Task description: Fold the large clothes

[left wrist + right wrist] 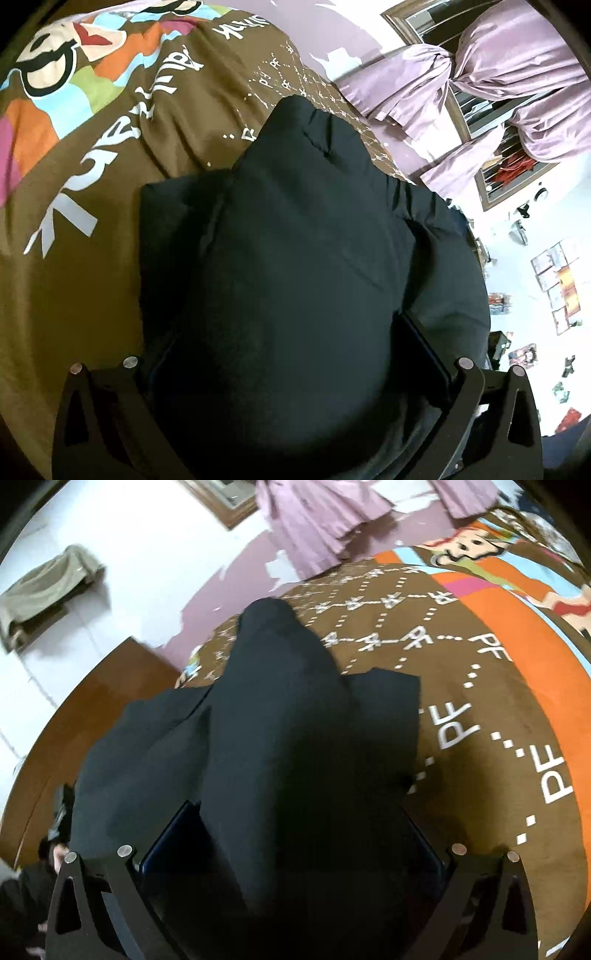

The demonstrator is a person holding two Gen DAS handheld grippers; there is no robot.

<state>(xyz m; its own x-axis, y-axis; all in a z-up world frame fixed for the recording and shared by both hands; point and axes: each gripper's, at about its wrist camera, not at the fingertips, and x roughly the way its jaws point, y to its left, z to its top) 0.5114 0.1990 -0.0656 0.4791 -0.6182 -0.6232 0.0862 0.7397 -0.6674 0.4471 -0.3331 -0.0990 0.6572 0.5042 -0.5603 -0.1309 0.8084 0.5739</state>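
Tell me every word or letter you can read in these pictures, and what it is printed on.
"PF": white letters repeated along dotted lines on the brown bedspread.
Large pale handwriting-style lettering on the same bedspread: upside down and distorted, not readable.
Small white marks between the dotted lines: too small to read.
Pictures on the white wall: blurred, no legible text.
Black garment: no print visible.

Both fisheye views bend hard toward dark, vignetted corners, curving the brown printed bedspread (pixel 122 155) and the white wall (pixel 129 546). Indoor light is even and moderate, but the black garment (pixel 295 266) reads as a nearly featureless dark mass with little fold detail. The right wrist view shows slight motion blur, especially toward its edges.
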